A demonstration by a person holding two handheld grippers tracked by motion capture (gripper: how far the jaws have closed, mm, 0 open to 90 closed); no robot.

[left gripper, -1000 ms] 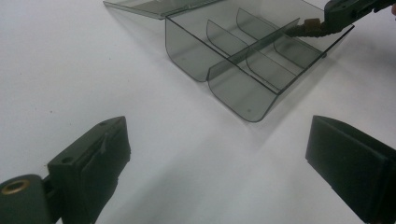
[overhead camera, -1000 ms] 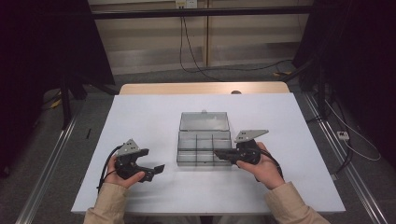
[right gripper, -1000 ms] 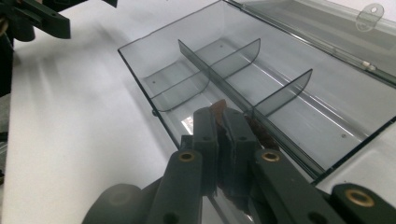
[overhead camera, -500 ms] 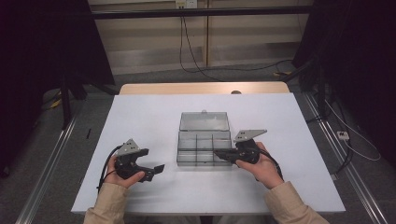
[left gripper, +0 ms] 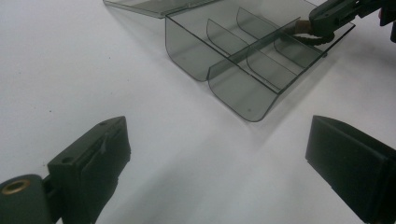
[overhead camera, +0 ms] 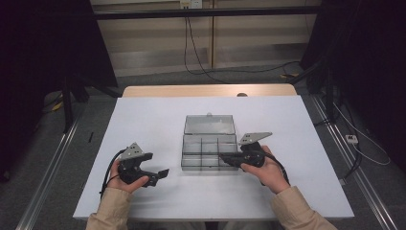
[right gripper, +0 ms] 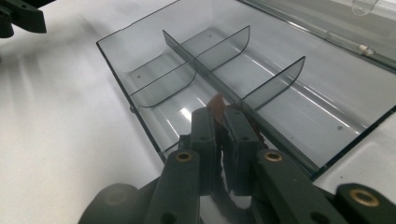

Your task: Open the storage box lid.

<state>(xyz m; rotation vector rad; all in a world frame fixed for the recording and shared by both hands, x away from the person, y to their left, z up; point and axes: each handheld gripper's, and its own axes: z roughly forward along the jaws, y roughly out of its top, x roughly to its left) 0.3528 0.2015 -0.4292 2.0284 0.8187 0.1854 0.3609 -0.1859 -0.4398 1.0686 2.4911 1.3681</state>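
- While the high view sets the whole table (overhead camera: 158, 115) out, white and wide, the clear divided box (overhead camera: 209, 154) sits at the centre of the frame with its lid (overhead camera: 208, 124) folded back flat toward the top.
- Right gripper (overhead camera: 224, 158), centre right in that view: its tips are over the box's right-hand near corner, the person's hand wrapped round the body behind.
- From up there you can't make out what sits between the tips.
- The right gripper view settles it: the right gripper (right gripper: 218, 122) at bottom centre is nearly closed, pinching a small brown piece (right gripper: 216, 103) that pokes up between the pads.
- That piece sits right against the long divider (right gripper: 205, 70) running down the box (right gripper: 140, 74); whether it touches the box floor I cannot tell.
- Its jaws have just been opening a touch, the brown piece between them all the while.
- Left gripper (overhead camera: 158, 175), lower left of the high view: resting low at the table, well apart from the box, tips toward it.
- The left gripper view shows what the high view hides: the left gripper (left gripper: 219, 154) stands wide open, one pad at lower left, one at lower right, bare white table (left gripper: 70, 70) between them.
- Upper right of that same view, the box (left gripper: 233, 93) from its end, and the right gripper (left gripper: 303, 25) reaching in over the far wall with the brown piece (left gripper: 302, 24) at its tips.
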